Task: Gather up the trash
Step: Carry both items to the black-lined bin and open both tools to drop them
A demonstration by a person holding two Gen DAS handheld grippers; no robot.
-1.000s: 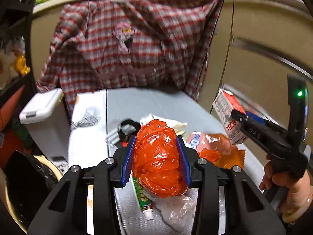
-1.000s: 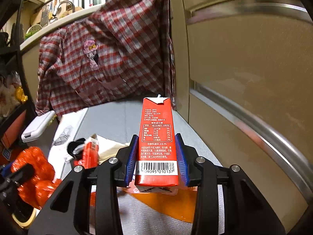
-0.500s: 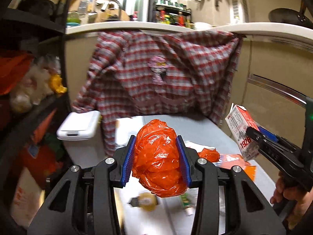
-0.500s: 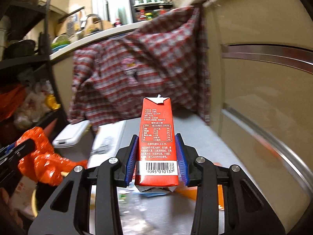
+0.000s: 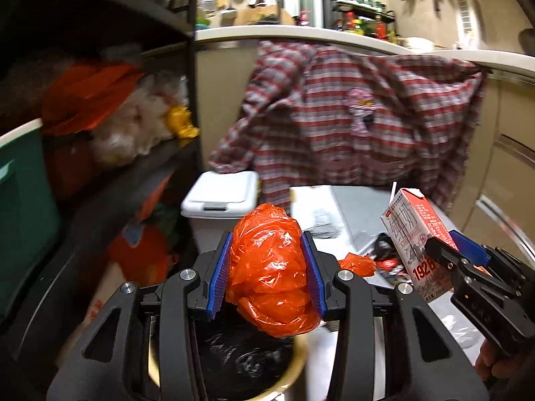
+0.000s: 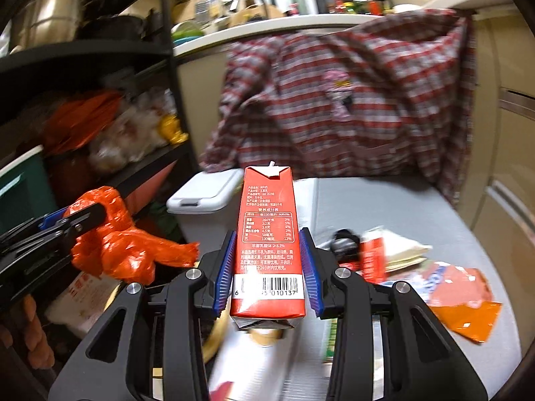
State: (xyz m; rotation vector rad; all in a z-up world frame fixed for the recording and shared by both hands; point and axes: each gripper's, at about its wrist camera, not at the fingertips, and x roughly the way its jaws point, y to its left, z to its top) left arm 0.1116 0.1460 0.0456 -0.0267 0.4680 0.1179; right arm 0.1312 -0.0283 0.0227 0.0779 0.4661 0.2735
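My left gripper (image 5: pixel 269 269) is shut on a crumpled orange plastic bag (image 5: pixel 272 274), which hangs over a bin lined with a black bag (image 5: pixel 244 357) beside the table. My right gripper (image 6: pixel 266 267) is shut on an upright red milk carton (image 6: pixel 266 234) with a barcode near its base. The carton (image 5: pixel 418 237) and the right gripper (image 5: pixel 468 267) also show at the right of the left wrist view. At the left of the right wrist view, the orange bag (image 6: pixel 113 244) sits in the left gripper (image 6: pixel 75 222).
A grey table (image 6: pixel 384 200) carries loose wrappers, an orange packet (image 6: pixel 464 317) and a black object (image 6: pixel 342 240). A white lidded bin (image 5: pixel 220 197) stands behind the lined bin. A plaid shirt (image 5: pixel 351 123) hangs from the counter. Dark shelves (image 5: pixel 100 173) with bags stand at the left.
Both grippers have swung left, away from the table's middle, with their loads still held. The orange bag now hangs over the black-lined bin, and the shelves have come into view.
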